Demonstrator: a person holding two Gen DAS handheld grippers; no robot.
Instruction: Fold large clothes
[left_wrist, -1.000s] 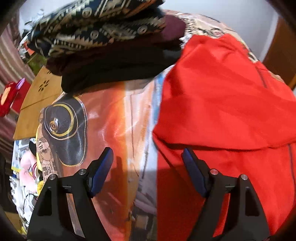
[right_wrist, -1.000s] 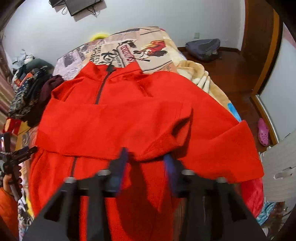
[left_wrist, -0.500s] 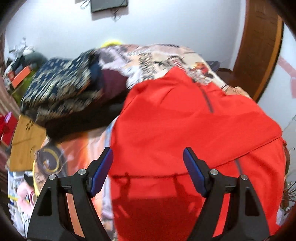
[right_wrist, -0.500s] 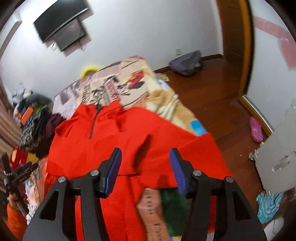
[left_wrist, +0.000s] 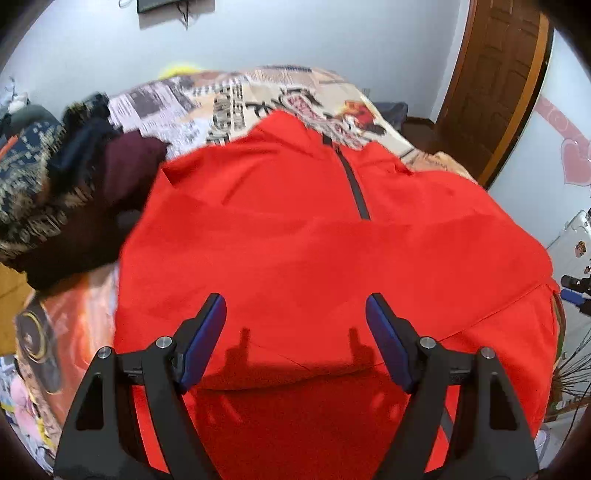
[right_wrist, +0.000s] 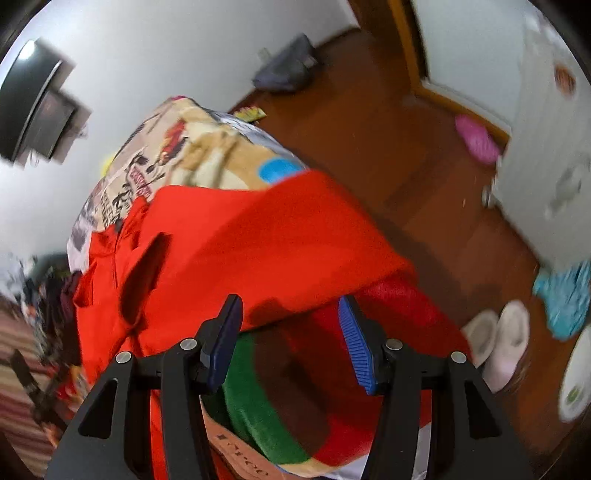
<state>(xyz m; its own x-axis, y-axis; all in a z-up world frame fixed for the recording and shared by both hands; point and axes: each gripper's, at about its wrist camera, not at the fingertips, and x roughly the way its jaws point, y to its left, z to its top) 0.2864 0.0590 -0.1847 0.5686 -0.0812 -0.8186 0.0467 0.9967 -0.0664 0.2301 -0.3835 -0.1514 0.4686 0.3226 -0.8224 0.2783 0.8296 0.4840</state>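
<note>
A large red zip-neck fleece (left_wrist: 314, 229) lies spread on the bed, collar at the far end, one sleeve folded across its chest. My left gripper (left_wrist: 295, 332) is open and empty, hovering above the fleece's lower middle. In the right wrist view the fleece (right_wrist: 240, 251) reaches the bed's right edge. My right gripper (right_wrist: 290, 332) is open and empty, above that right edge where the red fabric overhangs a green and red patch of blanket (right_wrist: 266, 406).
A comic-print bedspread (left_wrist: 236, 96) covers the bed. A heap of dark clothes (left_wrist: 74, 177) sits at the fleece's left. Right of the bed are a wooden floor (right_wrist: 388, 147), white slippers (right_wrist: 498, 343), a pink shoe (right_wrist: 476, 140) and a grey bag (right_wrist: 288, 66).
My left gripper swung right from the bedspread to over the fleece. My right gripper moved right and tilted, from over the fleece's middle to the bed's right edge. Both stayed open.
</note>
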